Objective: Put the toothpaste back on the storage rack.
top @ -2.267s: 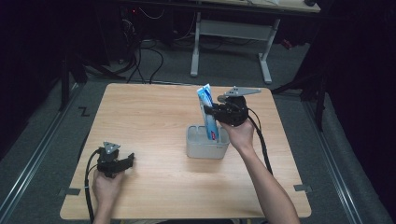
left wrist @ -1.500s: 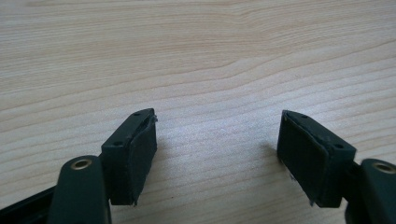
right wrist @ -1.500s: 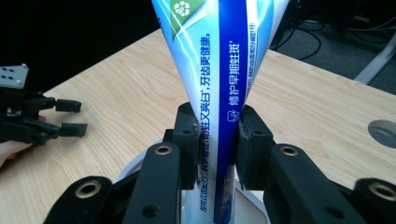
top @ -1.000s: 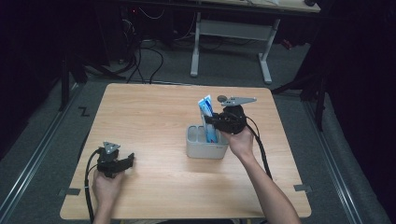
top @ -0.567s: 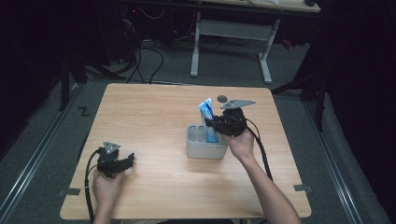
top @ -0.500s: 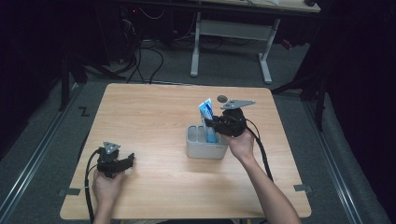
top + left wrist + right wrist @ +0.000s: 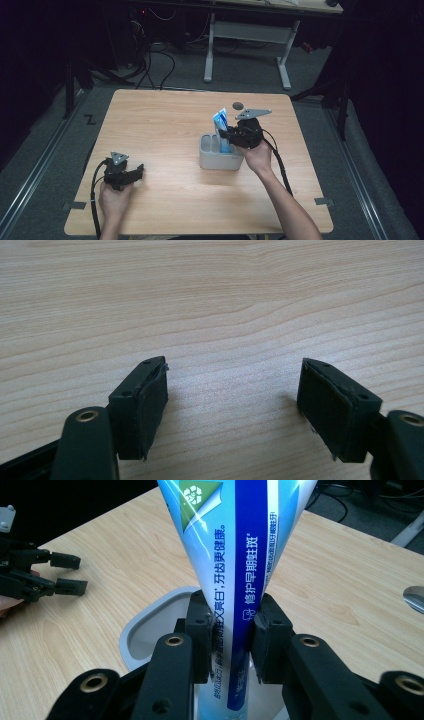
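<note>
A blue and white toothpaste tube point(image 7: 221, 129) point(image 7: 245, 555) stands upright with its lower end inside a grey holder cup point(image 7: 214, 156) point(image 7: 145, 630) near the table's middle. My right gripper point(image 7: 231, 134) point(image 7: 231, 640) is shut on the tube, its jaws pressing both sides just above the cup's rim. My left gripper point(image 7: 137, 171) point(image 7: 232, 400) rests low over bare wood near the table's front left, open with nothing between its fingers. It also appears far off in the right gripper view, left gripper point(image 7: 67, 572) open.
A small dark round disc point(image 7: 237, 105) point(image 7: 415, 597) lies on the wooden table point(image 7: 160, 125) behind the cup. Desk legs and cables stand on the floor beyond the far edge.
The right gripper has lowered the toothpaste tube further into the cup and shifted slightly toward the front. The left gripper has stayed still.
</note>
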`<action>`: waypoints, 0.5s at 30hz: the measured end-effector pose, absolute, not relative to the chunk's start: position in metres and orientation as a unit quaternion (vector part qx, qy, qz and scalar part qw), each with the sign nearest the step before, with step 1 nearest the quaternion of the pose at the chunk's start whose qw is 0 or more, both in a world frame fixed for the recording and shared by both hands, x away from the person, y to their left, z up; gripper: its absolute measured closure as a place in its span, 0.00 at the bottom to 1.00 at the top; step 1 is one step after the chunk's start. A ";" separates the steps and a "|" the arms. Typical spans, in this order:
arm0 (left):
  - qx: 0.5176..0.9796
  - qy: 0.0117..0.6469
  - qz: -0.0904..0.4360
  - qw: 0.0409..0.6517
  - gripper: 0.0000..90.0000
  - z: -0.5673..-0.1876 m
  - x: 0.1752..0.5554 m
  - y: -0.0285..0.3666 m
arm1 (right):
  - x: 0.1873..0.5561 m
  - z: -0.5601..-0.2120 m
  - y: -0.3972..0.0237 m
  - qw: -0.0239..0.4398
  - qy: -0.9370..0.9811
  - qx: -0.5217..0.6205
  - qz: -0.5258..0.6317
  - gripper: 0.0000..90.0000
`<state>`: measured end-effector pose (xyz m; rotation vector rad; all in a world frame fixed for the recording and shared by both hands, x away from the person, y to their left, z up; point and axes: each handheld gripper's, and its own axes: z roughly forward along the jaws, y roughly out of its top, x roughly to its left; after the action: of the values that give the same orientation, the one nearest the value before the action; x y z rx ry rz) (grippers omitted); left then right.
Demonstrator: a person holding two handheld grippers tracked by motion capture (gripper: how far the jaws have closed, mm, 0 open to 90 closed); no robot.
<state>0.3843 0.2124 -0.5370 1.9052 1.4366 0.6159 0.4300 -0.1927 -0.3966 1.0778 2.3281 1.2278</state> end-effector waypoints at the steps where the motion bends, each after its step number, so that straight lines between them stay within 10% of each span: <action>1: 0.729 0.550 0.236 0.332 0.32 -0.537 0.384 0.212 | 0.429 -0.399 -0.194 0.146 0.810 0.376 0.426 0.81; 15: 0.729 0.550 0.237 0.332 0.32 -0.537 0.384 0.212 | 0.427 -0.407 -0.197 0.138 0.812 0.382 0.419 0.81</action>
<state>0.3844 0.2120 -0.5371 1.9048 1.4367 0.6185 0.4267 -0.1967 -0.4070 1.1045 2.3483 1.2109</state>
